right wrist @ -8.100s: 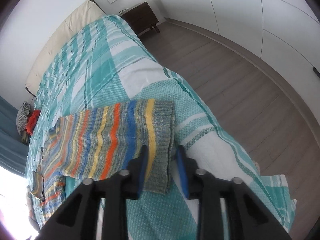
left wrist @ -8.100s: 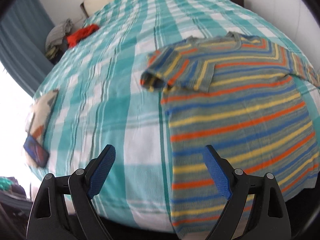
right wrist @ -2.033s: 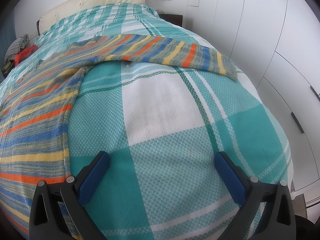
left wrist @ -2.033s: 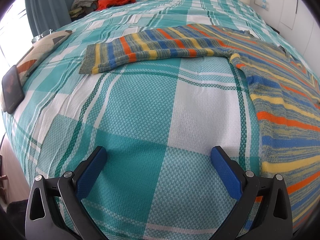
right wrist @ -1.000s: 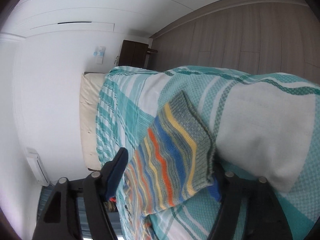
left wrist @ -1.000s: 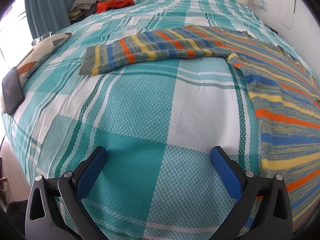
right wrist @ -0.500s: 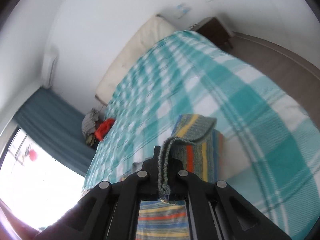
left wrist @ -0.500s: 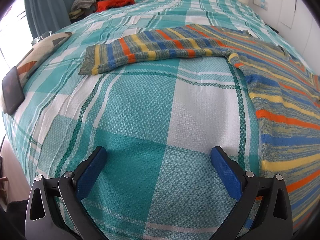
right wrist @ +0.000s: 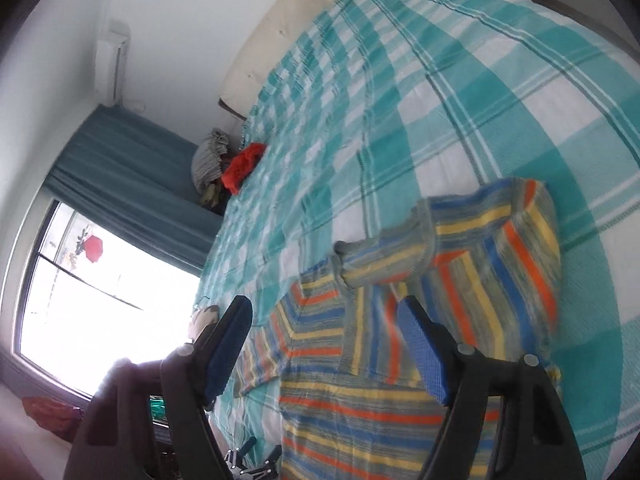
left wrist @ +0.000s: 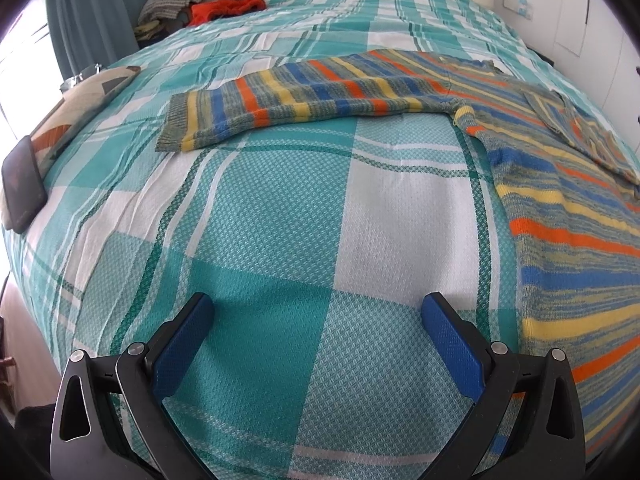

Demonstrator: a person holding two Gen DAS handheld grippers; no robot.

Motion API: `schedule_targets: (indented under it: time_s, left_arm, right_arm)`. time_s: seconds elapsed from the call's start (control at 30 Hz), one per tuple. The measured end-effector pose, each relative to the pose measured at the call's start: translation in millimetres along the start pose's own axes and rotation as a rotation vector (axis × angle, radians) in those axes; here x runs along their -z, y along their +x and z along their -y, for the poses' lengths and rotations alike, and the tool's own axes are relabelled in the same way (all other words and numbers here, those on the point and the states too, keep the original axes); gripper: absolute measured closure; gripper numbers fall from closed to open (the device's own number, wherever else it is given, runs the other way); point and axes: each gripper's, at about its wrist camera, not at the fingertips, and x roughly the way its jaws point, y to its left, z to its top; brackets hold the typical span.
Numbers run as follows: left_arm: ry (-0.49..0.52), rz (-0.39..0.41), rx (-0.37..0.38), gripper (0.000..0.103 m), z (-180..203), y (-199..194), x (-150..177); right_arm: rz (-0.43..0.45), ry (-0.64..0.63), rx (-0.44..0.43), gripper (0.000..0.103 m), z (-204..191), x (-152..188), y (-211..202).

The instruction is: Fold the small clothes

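Striped sweater (left wrist: 560,216) lies flat on the checked bedspread (left wrist: 280,208), which serves as the reference surface. Its left sleeve (left wrist: 304,96) extends straight out across the bedspread, cuff end toward the window side. Its right sleeve (right wrist: 492,256) lies folded inward over the sweater body, cuff near the neckline.

Left gripper (left wrist: 318,336) hovers above bare bedspread just beside the sweater's hem side; its jaws stand wide apart and hold nothing.

Right gripper (right wrist: 324,344) is above the sweater's chest area; its jaws have just been opening and now stand apart with no cloth pinched between the blue pads (right wrist: 424,356).

Dark phone (left wrist: 22,184) rests on a patterned cushion (left wrist: 76,112) at the bedspread's window-side edge. Red garment (right wrist: 242,166) and grey cloth (right wrist: 210,156) lie near the headboard corner. No legible brand, label or writing appears on any item
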Motion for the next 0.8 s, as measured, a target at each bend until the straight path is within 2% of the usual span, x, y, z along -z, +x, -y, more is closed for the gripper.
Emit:
schedule_targets:
  time_s: [0.07,0.1,0.2,0.3,0.33,0.37,0.4,0.43,0.47,0.53,0.6,0.7,0.77,0.8]
  left_arm:
    - [0.001,0.004,-0.002,0.0,1,0,0]
    - [0.001,0.007,-0.003,0.0,1,0,1]
    - [0.001,0.013,-0.009,0.0,2,-1,2]
    - [-0.001,0.016,-0.016,0.0,3,-1,2]
    - [-0.001,0.016,-0.017,0.0,3,-1,2]
    - [-0.002,0.017,-0.018,0.0,3,-1,2]
    - [-0.002,0.019,-0.018,0.0,4,-1,2]
    - [-0.003,0.02,-0.017,0.0,3,-1,2]
    - [-0.004,0.021,-0.017,0.0,3,-1,3]
    - [-0.001,0.022,-0.019,0.0,4,-1,2]
    - [0.0,0.021,-0.018,0.0,4,-1,2]
    - [-0.001,0.02,-0.019,0.0,4,-1,2]
    - [-0.001,0.021,-0.02,0.0,4,-1,2]
    - [0.0,0.022,-0.022,0.0,4,-1,2]
  right_arm:
    - [-0.005,0.028,0.091,0.028,26,3,-8]
    - [0.009,0.017,0.17,0.028,37,5,-13]
    - [-0.017,-0.102,0.388,0.03,57,10,-16]
    - [-0.086,-0.153,0.439,0.039,74,19,-4]
    - [-0.118,-0.156,0.44,0.058,80,22,3]
    - [-0.177,-0.165,0.446,0.094,85,26,13]
    - [-0.203,-0.217,0.498,0.095,87,29,20]
    - [-0.169,-0.266,0.541,0.095,88,31,19]
    - [-0.136,-0.248,0.568,0.095,94,30,14]
    - [-0.107,-0.185,0.557,0.096,104,28,10]
    - [-0.115,-0.221,0.58,0.093,97,29,12]
    - [-0.146,-0.255,0.544,0.076,85,21,7]
    - [-0.094,-0.248,0.497,0.051,78,6,-5]
    - [-0.066,-0.233,0.479,0.048,77,-4,-9]
